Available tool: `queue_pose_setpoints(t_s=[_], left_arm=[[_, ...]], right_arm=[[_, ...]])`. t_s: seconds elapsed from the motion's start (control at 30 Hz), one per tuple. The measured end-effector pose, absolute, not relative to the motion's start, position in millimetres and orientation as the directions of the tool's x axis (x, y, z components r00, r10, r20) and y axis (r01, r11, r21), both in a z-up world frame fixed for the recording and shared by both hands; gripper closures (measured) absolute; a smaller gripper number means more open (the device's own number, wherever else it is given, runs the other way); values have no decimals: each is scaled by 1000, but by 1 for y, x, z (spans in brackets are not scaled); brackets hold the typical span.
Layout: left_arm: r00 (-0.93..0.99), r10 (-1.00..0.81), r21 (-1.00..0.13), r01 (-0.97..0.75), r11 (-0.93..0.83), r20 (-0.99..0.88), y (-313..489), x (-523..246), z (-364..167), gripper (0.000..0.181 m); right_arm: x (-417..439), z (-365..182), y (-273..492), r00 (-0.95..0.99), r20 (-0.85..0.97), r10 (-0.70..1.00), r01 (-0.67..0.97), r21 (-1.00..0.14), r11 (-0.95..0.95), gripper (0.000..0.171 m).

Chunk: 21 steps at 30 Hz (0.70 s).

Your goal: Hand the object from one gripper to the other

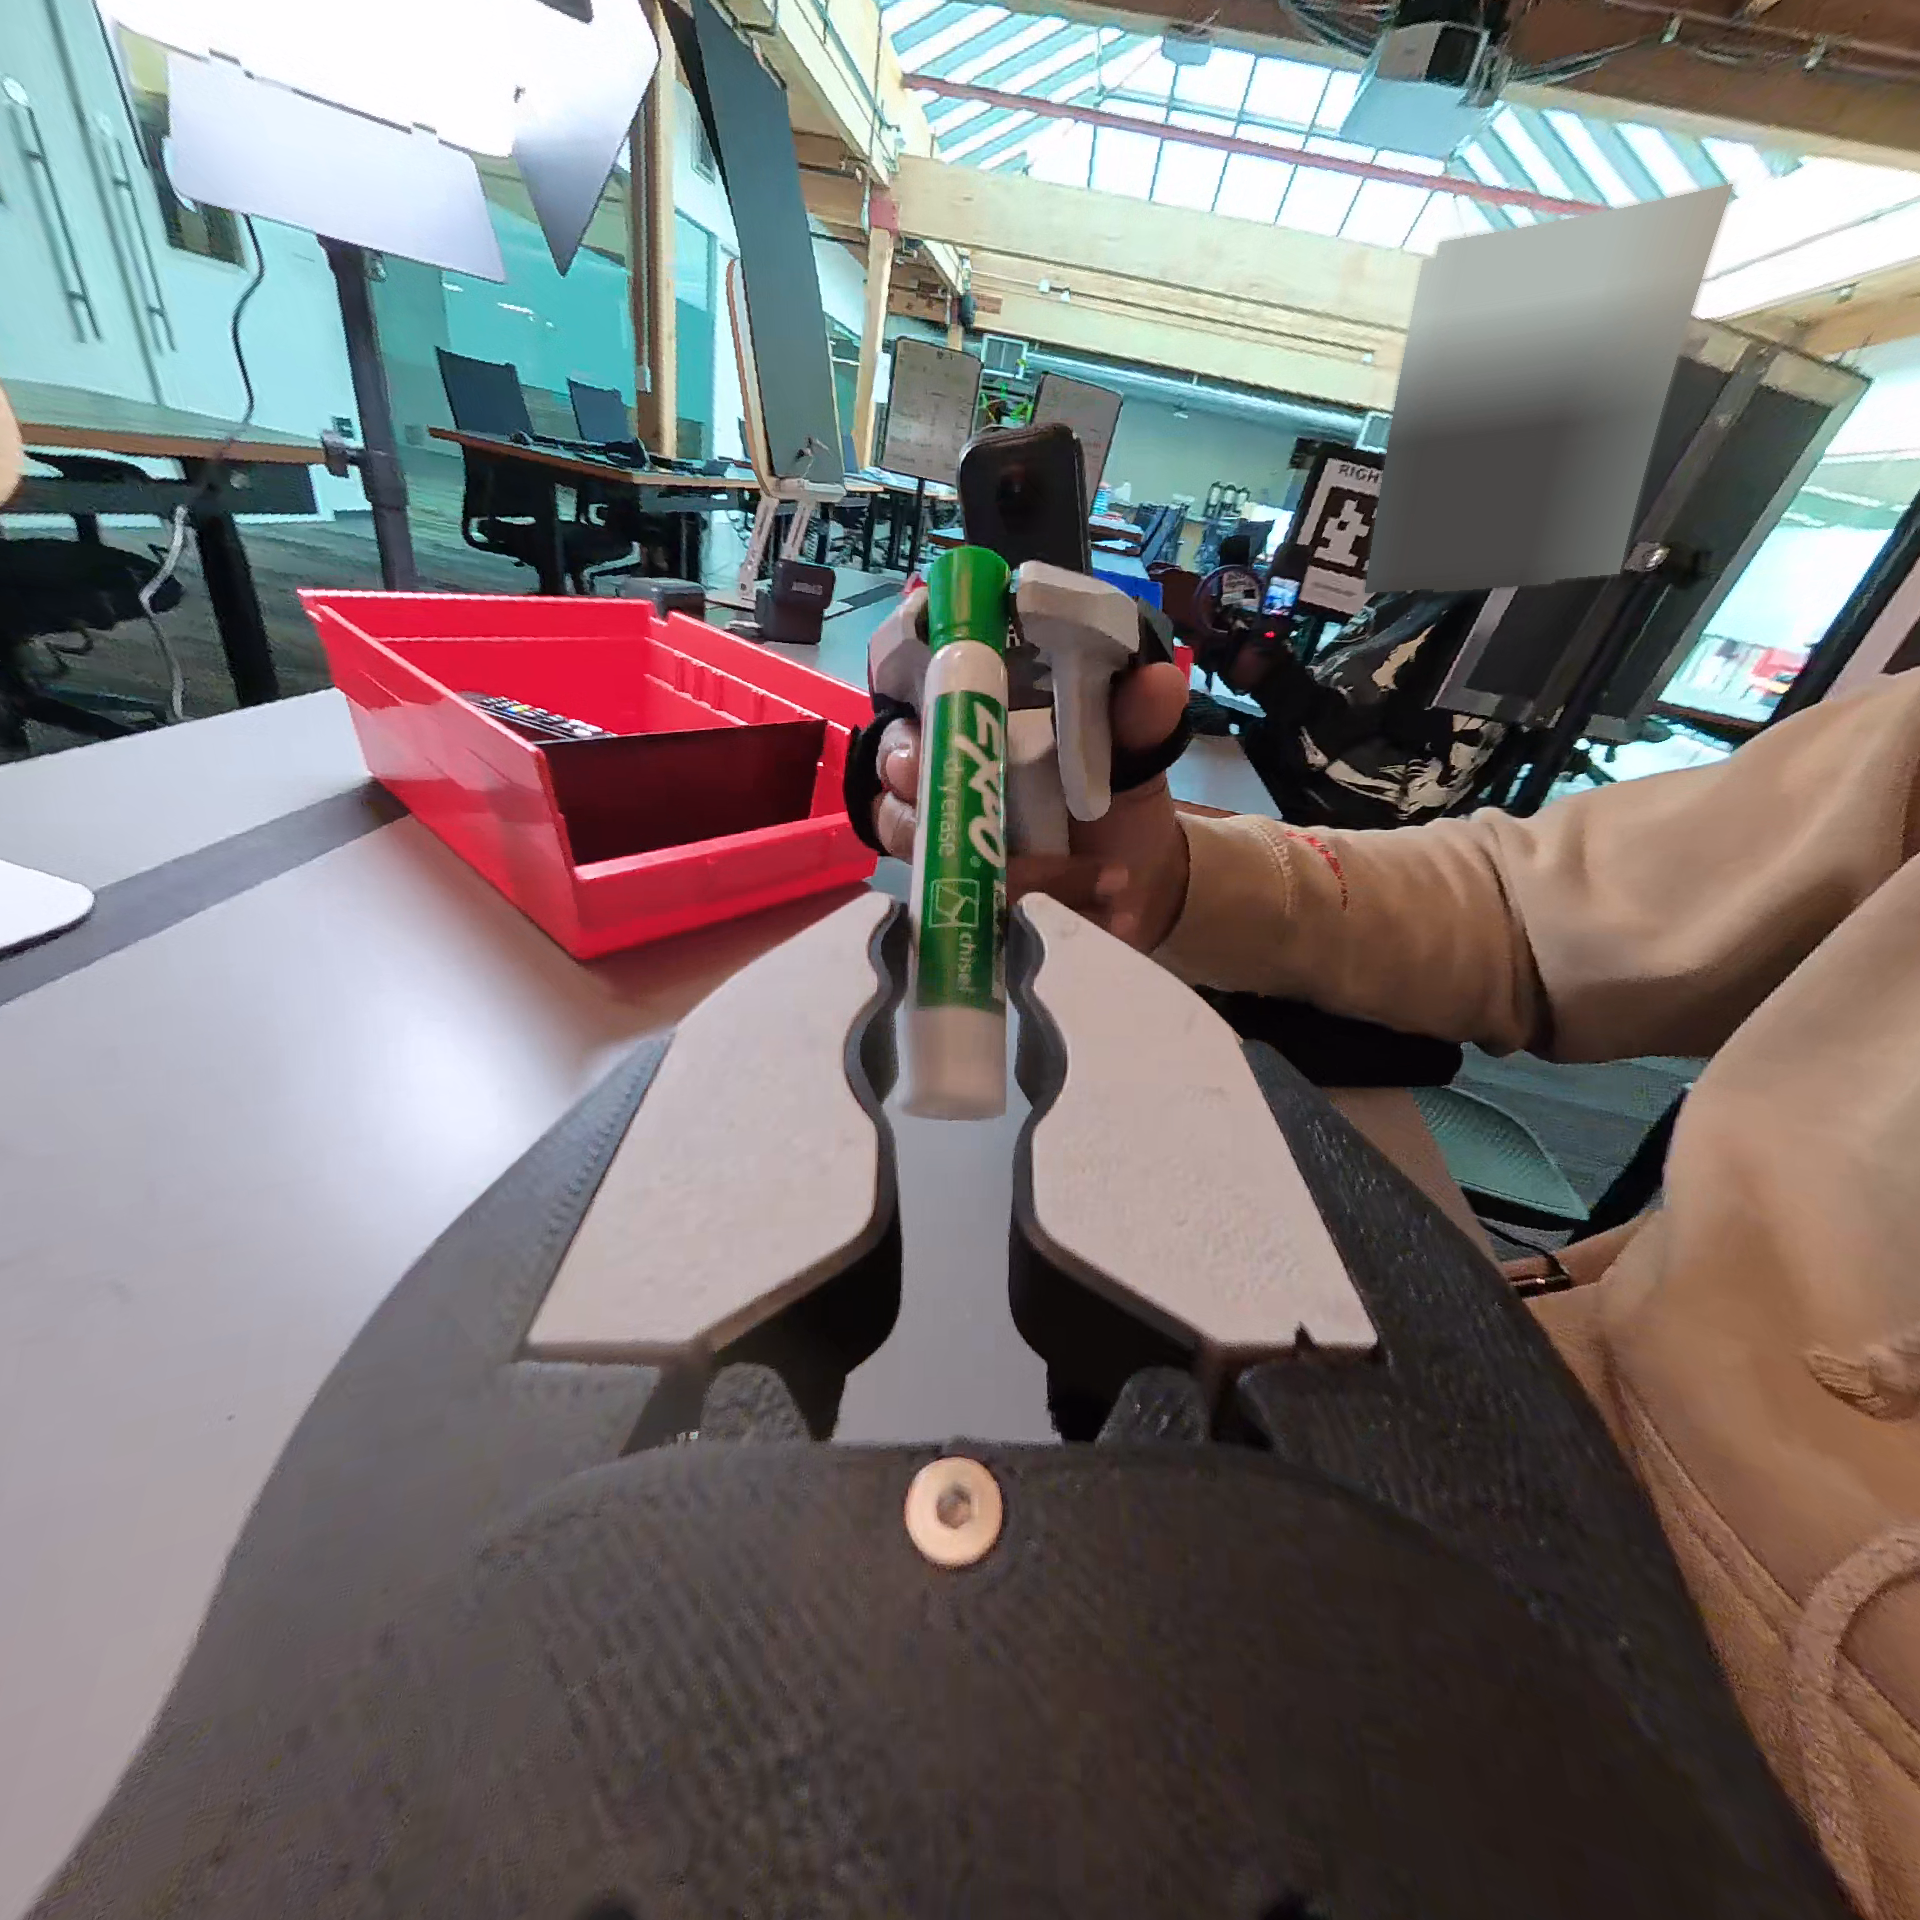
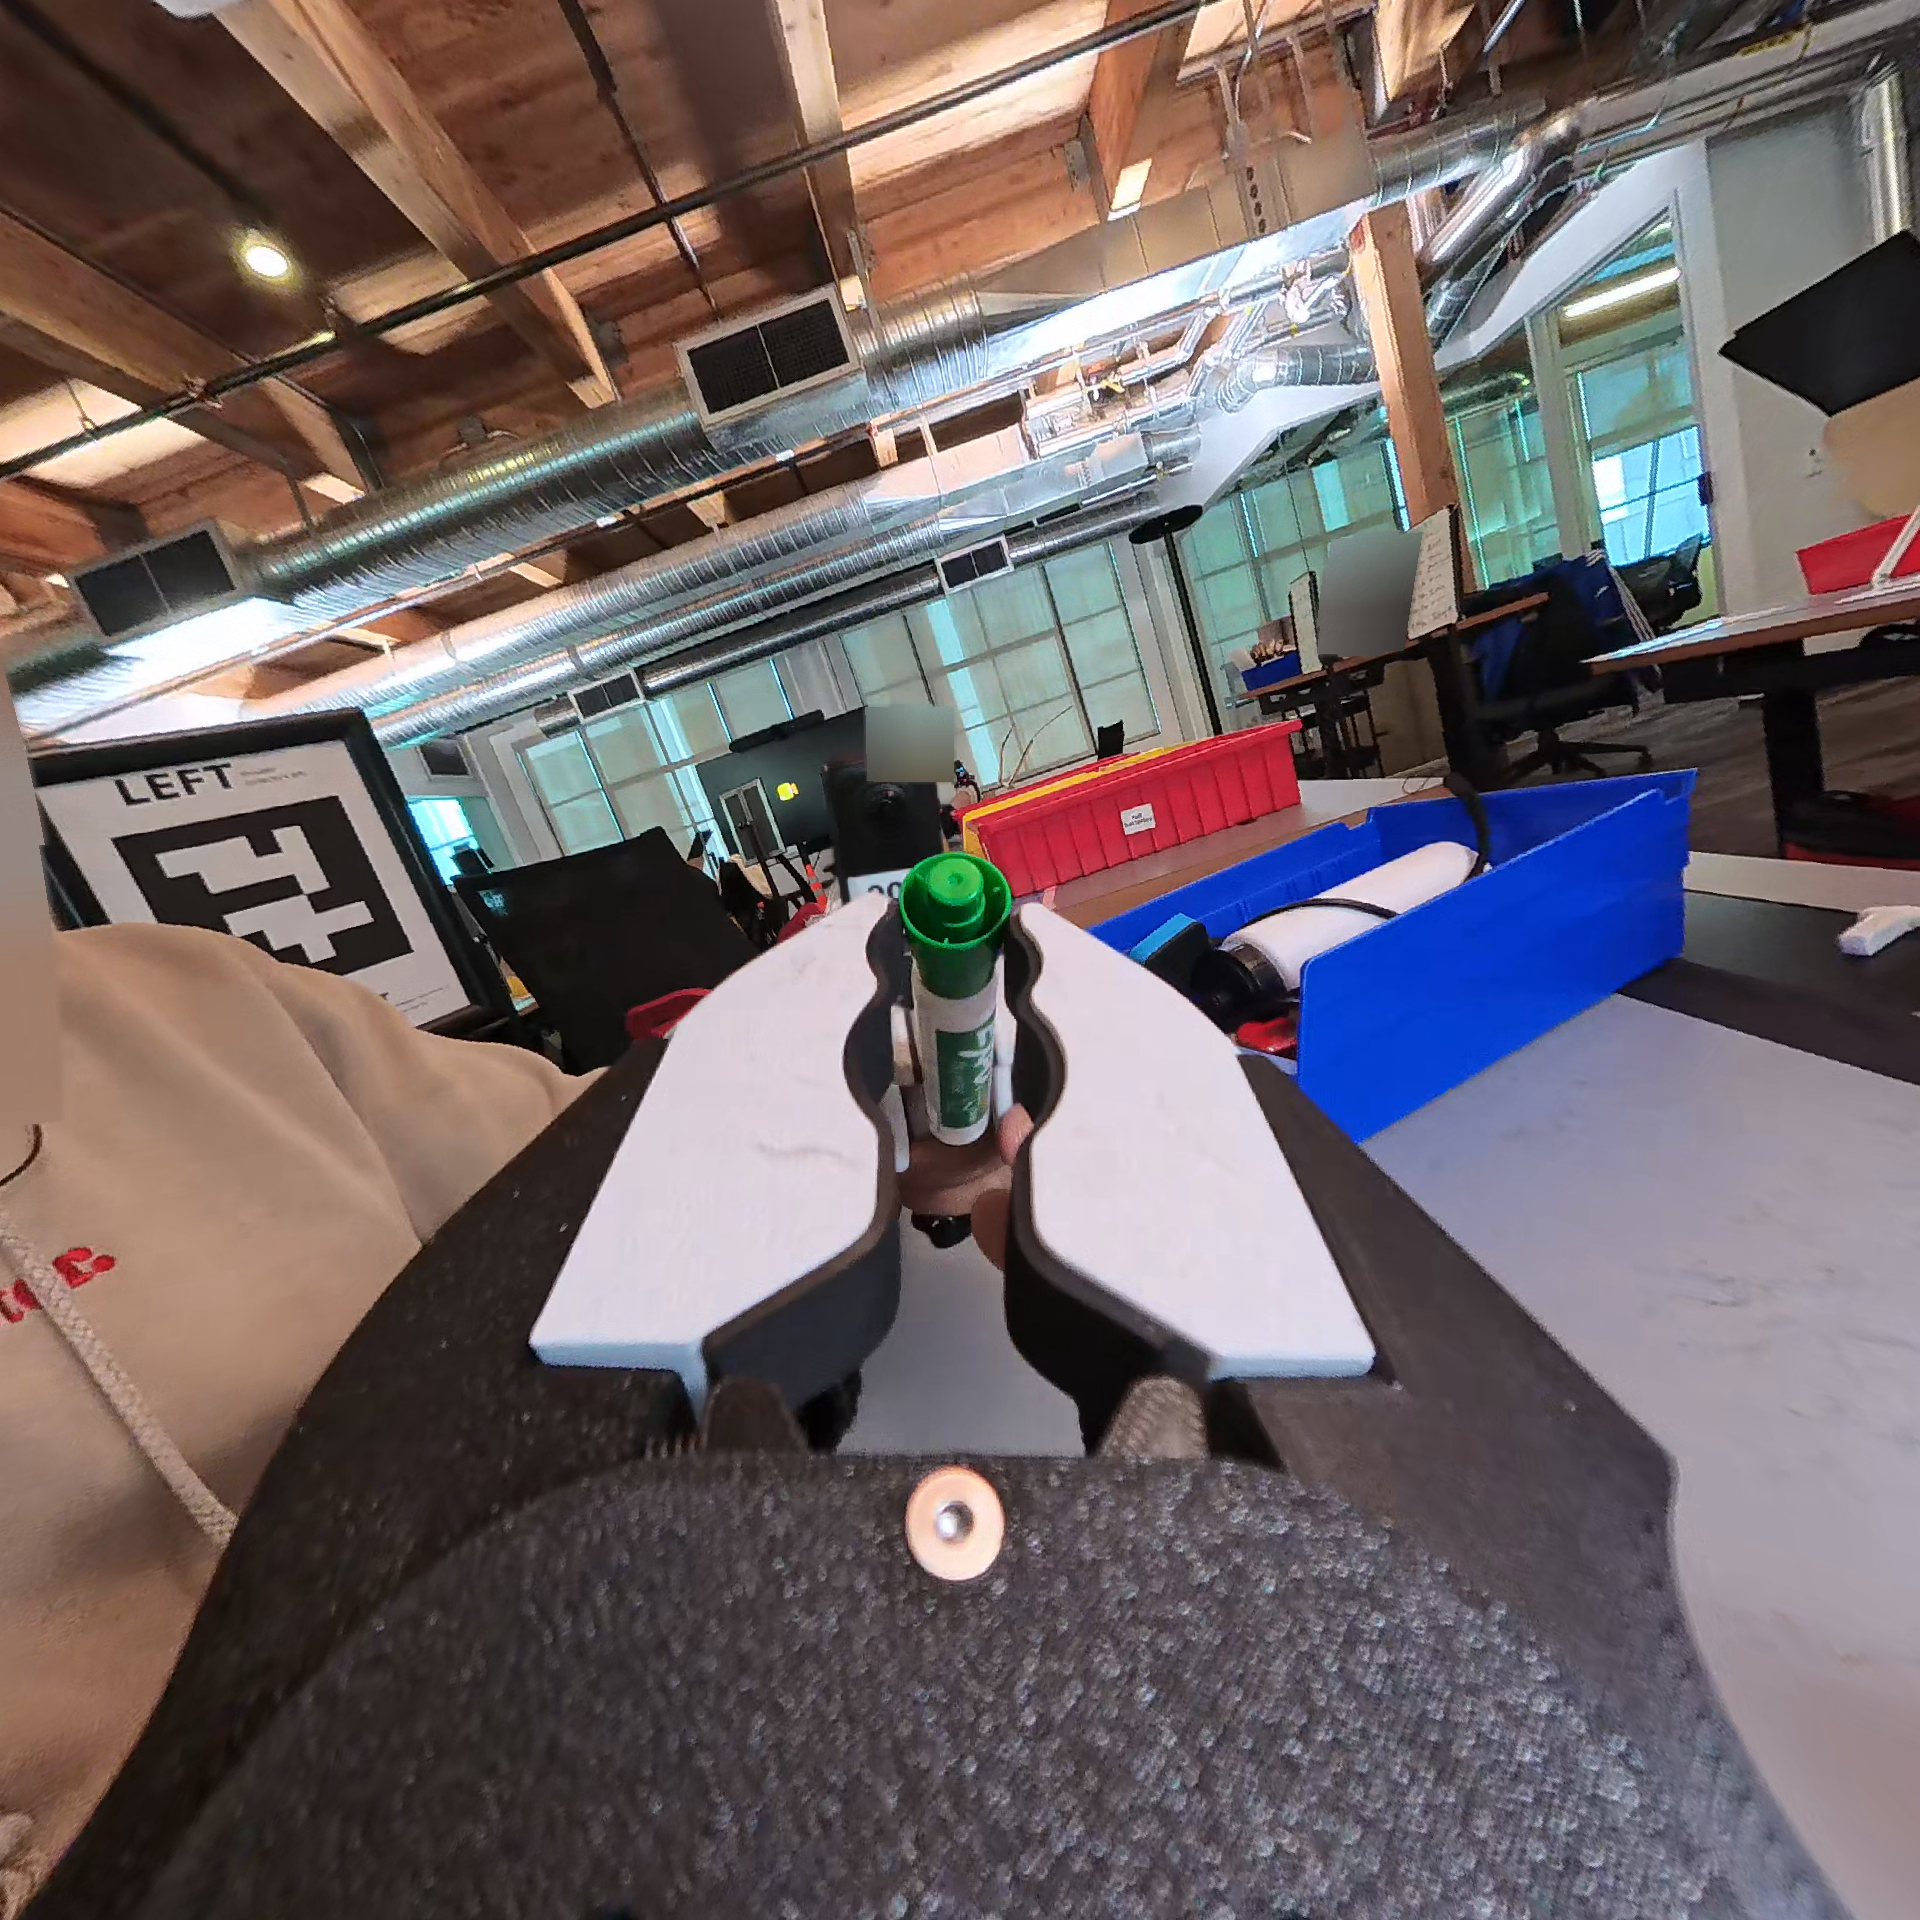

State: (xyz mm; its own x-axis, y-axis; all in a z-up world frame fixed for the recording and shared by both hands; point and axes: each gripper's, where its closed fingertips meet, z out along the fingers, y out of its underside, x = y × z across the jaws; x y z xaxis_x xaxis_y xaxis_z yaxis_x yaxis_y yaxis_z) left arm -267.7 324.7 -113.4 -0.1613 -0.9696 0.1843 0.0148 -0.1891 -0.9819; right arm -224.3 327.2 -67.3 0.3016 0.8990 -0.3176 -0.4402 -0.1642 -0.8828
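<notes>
A green-and-white dry-erase marker point(image 1: 961, 810) stands upright above the grey table point(image 1: 260, 1091), green cap on top. My left gripper point(image 1: 958, 920) is shut on its lower white barrel. My right gripper point(image 1: 971, 613), held by a hand, faces me and grips the cap. In the right wrist view, my right gripper point(image 2: 954, 920) is shut on the green cap of the marker point(image 2: 961, 1070). The left gripper's white fingers point(image 2: 900, 1042) show lower down beside the barrel. Both grippers hold the marker at once.
A red bin point(image 1: 468, 748) holding a remote and a black divider sits on the table to the left. A blue bin point(image 2: 1507, 966) with a white roll sits on the right, a long red bin point(image 2: 1143, 821) behind it. A beige sleeve point(image 1: 1507, 914) reaches in from the right. Across from one pair of fingers to the other is roughly 7 centimeters.
</notes>
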Motion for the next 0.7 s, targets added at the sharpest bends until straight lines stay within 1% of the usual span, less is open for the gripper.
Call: queue_pose_setpoints(t_s=[0.1,0.23,0.3,0.4,0.5,0.53,0.63,0.7], left_arm=[[-145,-976,-986,11,-164,161,324,-267,-114,161],[-162,-978,-992,-14,-129,130,319,-264,-120,140],[-170,-979,-994,-22,-111,114,313,-261,-122,134],[-173,-981,-996,-13,-87,88,306,-256,-122,132],[-134,-989,-998,13,-62,59,307,-253,-119,133],[-116,-992,-998,23,-59,56,308,-252,-117,137],[-71,-996,-999,-8,-51,51,314,-250,-120,160],[-68,-996,-998,-51,-47,50,316,-250,-125,161]], right_arm=[[-224,-68,328,296,-326,898,-445,-879,-172,153],[-225,-65,327,276,-338,900,-469,-864,-180,153],[-224,-63,326,275,-337,900,-483,-858,-174,153],[-221,-58,326,265,-345,901,-517,-839,-169,153],[-219,-56,326,259,-352,899,-536,-827,-170,153],[-218,-56,327,256,-357,898,-542,-823,-173,153],[-217,-56,328,244,-372,896,-556,-810,-185,153],[-218,-58,329,253,-371,893,-551,-814,-182,153]])
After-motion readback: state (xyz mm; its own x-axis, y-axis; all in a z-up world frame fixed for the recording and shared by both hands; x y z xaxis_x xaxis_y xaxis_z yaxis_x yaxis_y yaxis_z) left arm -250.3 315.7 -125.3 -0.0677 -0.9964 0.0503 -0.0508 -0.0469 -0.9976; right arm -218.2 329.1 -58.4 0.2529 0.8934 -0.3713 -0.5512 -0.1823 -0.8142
